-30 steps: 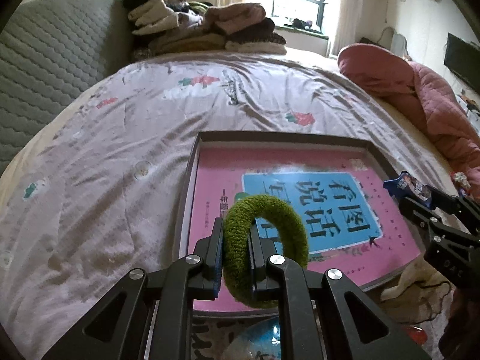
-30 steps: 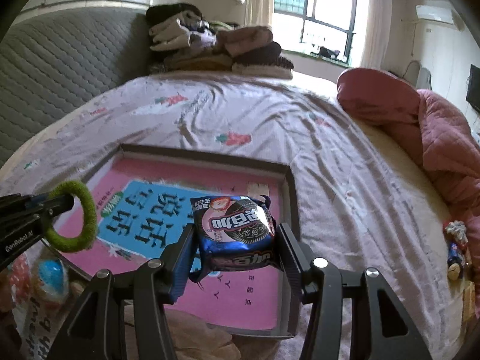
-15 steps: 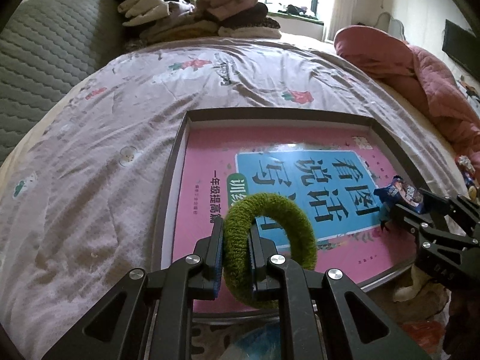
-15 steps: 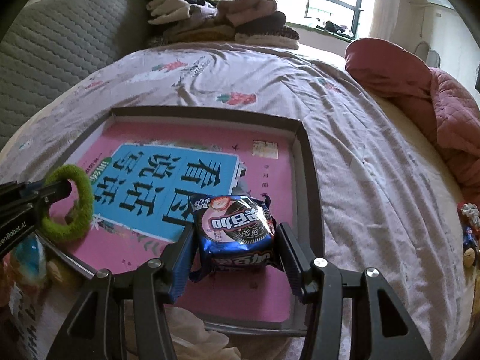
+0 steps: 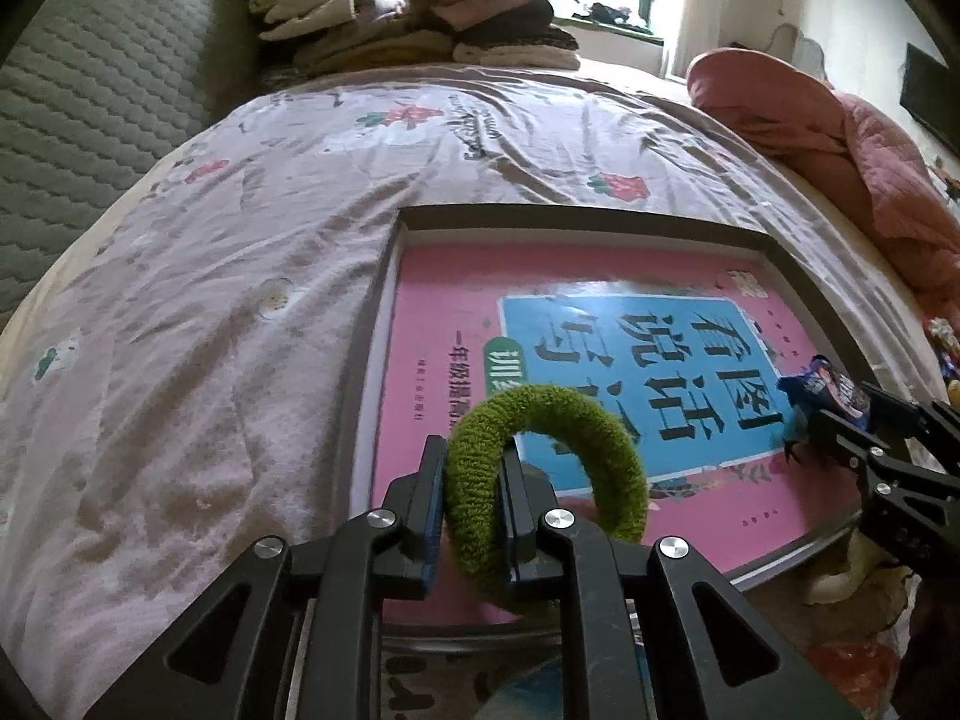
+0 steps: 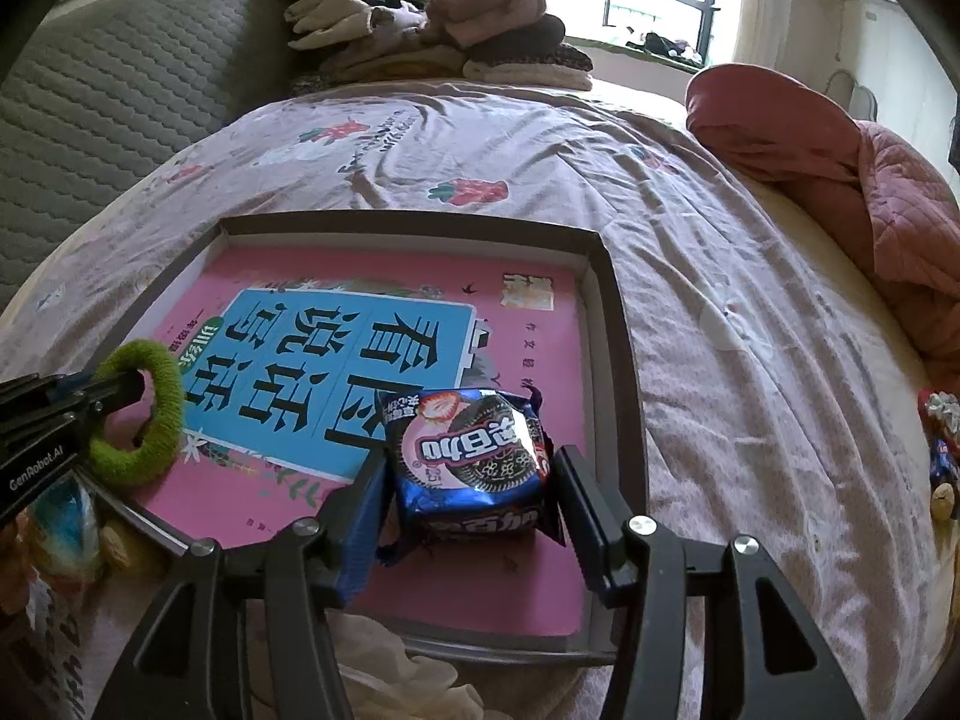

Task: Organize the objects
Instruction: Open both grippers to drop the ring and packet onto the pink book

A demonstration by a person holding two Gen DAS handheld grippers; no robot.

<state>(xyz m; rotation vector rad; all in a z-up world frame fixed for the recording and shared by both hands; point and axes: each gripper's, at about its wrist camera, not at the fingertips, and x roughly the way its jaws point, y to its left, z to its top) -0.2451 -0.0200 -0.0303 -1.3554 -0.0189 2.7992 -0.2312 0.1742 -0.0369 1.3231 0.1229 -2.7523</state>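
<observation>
1. On the left, the left gripper [image 5: 471,516] pinches one side of a green hair tie [image 5: 543,480]. Its jaws are just starting to open, with the fuzzy band still between them. The ring hangs just over the near left corner of a pink book [image 5: 600,276], which lies flat inside a shallow grey tray [image 5: 576,216] on the bed [image 5: 240,276].

2. The hair tie looks soft, light and springy. It squashes under the pads and should puff back when freed. A pinch across one side of the loop, as it is held now, seems the sensible hold. It will likely drop without bouncing far.

3. In the middle, the book fills most of the tray. It looks stiff, flat and glossy, so things set on it may slide a little.

4. On the right, the right gripper [image 6: 471,480] has its jaws set wide on a blue biscuit packet [image 6: 471,456], one pad at each end, over the near right part of the book.

5. The packet looks light, crinkly and slippery, and the biscuits inside would likely crack under a hard squeeze. Holding it gently by the puffy ends seems wise.

6. Far off, folded clothes [image 6: 432,30] are stacked at the head of the bed.
</observation>
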